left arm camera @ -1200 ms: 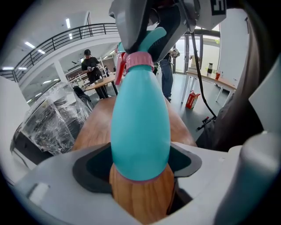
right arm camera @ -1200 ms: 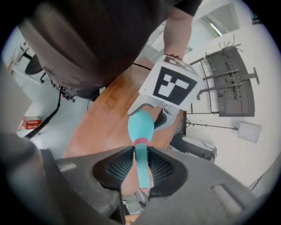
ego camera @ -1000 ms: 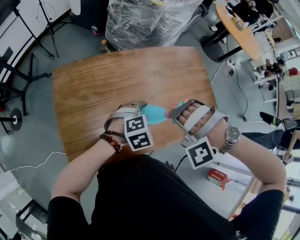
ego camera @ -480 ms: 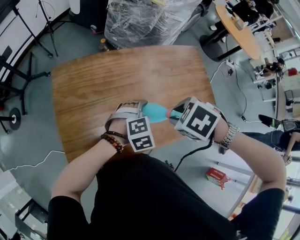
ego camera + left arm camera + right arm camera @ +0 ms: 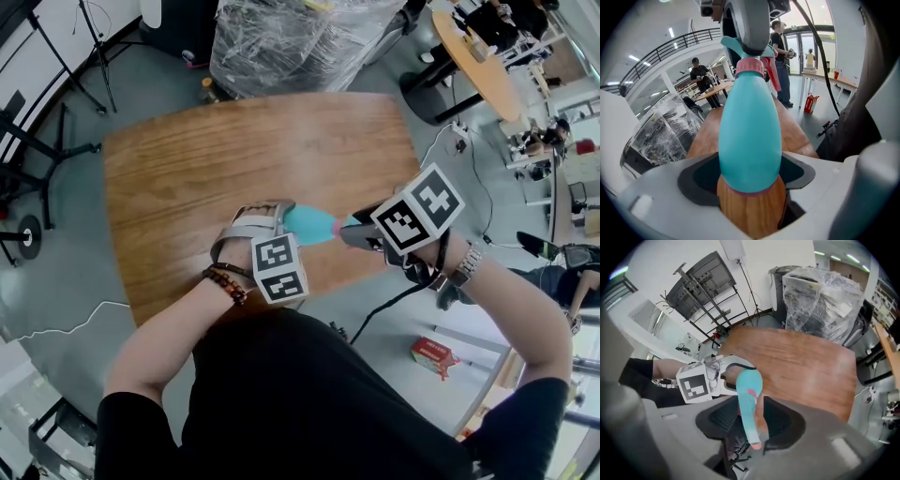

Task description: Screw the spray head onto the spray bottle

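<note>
Over the bench's (image 5: 234, 150) near edge, the left gripper (image 5: 269, 216) clamps the teal spray bottle (image 5: 750, 136) (pink-collared) in its jaws. The right gripper's (image 5: 361, 234) jaws, just opening, seemingly stand loose around the spray head (image 5: 749, 420).

The spray bottle (image 5: 307, 225) was a smooth turquoise egg-shaped body, lying nearly level just below the middle of the head view, its neck pointing right. The spray head (image 5: 749, 67) sat on that neck at the upper centre of the left gripper view: a pink collar, a turquoise top and a pinkish-red trigger.
</note>
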Available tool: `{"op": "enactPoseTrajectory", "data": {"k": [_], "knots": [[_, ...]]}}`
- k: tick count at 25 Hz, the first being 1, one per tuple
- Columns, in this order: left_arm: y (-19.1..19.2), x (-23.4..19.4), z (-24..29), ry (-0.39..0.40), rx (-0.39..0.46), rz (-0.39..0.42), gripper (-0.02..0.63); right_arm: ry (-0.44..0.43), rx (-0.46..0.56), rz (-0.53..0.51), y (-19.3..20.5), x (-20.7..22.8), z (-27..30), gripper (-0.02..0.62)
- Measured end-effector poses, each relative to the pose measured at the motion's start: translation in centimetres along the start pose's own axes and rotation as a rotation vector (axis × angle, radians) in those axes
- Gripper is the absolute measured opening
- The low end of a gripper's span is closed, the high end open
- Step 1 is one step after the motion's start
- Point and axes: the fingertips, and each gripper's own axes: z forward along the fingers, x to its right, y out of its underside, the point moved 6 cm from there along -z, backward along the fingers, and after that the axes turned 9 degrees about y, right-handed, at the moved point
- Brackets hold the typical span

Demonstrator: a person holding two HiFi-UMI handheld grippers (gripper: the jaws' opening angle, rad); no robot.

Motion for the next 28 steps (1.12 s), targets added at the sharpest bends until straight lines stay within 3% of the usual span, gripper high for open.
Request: {"op": "enactPoseTrajectory", "data": {"k": [4,7,10,14,16,19,23,28], "knots": [[0.2,-0.1,0.0,0.016,0.006,-0.005,0.405,0.040,0.064,-0.134,-0.4,-0.2,-1.6,0.196],[0.8,-0.3,0.1,0.039,0.013,-0.005,0.405,0.054,0.161,-0.341,-0.9,-1.4,-3.3,0.199],[1.5,-0.5,0.0,0.086,0.021,0.014,0.405,0.145,0.249,-0.736,-1.3,-3.5,-5.7,0.199],[1.9,-0.6,-0.4,0.175,0.037,0.035,0.407,0.473,0.218,-1.400,0.2,-4.1,-6.3,0.198],[2.0,-0.6,-0.7,0.209,0.047,0.044,0.406,0.591,0.181,-1.692,1.5,-4.0,-5.2,0.196],[1.7,-0.3,-1.0,0.254,0.062,0.076,0.407,0.646,0.227,-1.986,3.3,-5.0,-3.3,0.198],[1.5,0.2,-1.3,0.304,0.075,0.122,0.407,0.658,0.300,-2.239,5.0,-5.8,-1.5,0.199],[1.1,1.0,-1.1,0.340,0.072,0.165,0.407,0.606,0.307,-2.299,6.0,-6.6,0.7,0.210]]}}
